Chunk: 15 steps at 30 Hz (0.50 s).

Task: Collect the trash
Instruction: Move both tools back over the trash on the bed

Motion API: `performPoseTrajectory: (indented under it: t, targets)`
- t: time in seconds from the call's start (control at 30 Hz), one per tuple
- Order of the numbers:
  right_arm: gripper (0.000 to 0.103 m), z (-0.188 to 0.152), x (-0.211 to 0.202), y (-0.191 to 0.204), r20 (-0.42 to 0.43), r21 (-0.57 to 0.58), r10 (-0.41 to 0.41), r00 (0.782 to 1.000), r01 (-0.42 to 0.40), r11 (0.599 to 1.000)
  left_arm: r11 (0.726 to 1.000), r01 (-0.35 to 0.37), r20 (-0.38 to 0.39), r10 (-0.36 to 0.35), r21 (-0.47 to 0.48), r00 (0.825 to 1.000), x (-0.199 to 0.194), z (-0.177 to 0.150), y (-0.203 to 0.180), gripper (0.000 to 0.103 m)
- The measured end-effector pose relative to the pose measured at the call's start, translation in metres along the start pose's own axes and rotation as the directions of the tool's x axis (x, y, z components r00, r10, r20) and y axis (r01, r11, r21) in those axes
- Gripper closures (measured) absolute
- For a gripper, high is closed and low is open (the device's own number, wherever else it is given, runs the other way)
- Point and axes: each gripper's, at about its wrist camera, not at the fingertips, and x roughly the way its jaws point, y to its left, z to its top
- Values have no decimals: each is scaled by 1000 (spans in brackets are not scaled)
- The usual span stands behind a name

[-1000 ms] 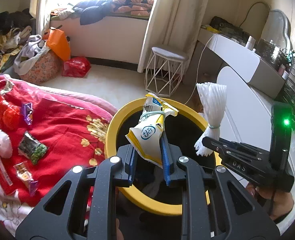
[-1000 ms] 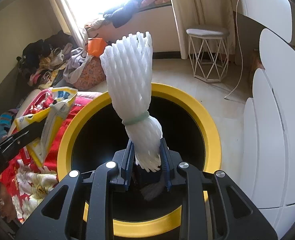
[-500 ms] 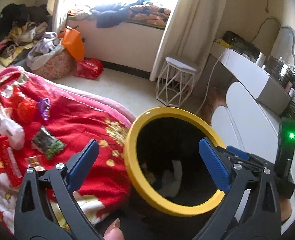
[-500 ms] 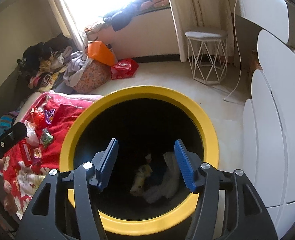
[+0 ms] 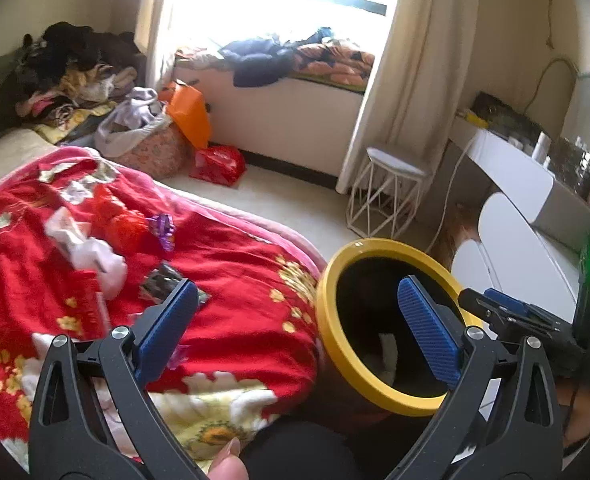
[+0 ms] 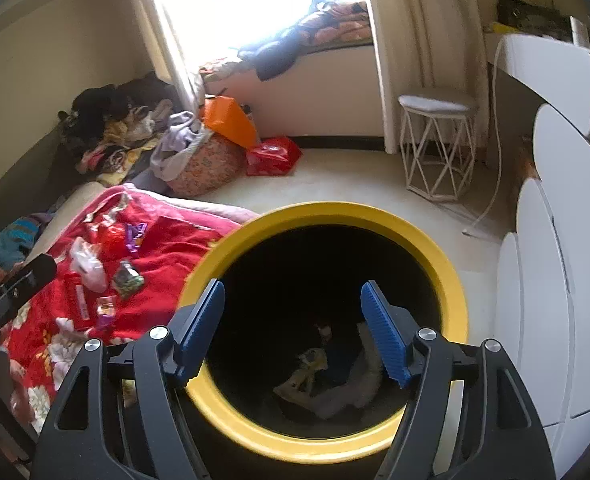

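Trash bin with a broad yellow rim and black interior (image 6: 451, 280) stands on the floor, hard against the edge of the red floral blanket (image 5: 235, 280) that covers the bed. Left gripper (image 5: 295, 328) hovers with its blue-padded jaws spread wide and nothing between them; the left pad sits over the blanket, the right pad over the bin mouth. Right gripper (image 6: 293, 332) hangs directly above the bin opening, its jaws having just been opening, and nothing lies between its blue pads. Inside the bin, at the bottom, lie a white foam net sleeve (image 6: 369, 376) and a yellow-and-white snack wrapper (image 6: 303, 372), partly in shadow. Uncollected items on the blanket: crumpled white paper (image 5: 91, 248), a purple candy wrapper (image 5: 163, 228), a crumpled red wrapper (image 5: 129, 226), a dark green snack packet (image 6: 127, 280), and a small pink wrapper (image 6: 106, 306). A thumb tip (image 5: 227, 462) shows at the lower edge of the left wrist view.
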Motion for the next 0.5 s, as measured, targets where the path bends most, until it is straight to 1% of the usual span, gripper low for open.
performPoseTrajectory:
  t: [0.17,0.33,0.5]
  targets:
    - [34,1,-5,20,8,-28,25,1000,-25,999,999,-33,29,34,-16,999,-13,0,17,11]
    - [34,3,-7,47,7,-83,62,998,-61,995,996,-64,57,68,-56,996,-27,0,38,11]
    - [34,4,-5,75,0,-140,80,997,-79,987,992,-94,88,102,-89,991,-38,2,58,11]
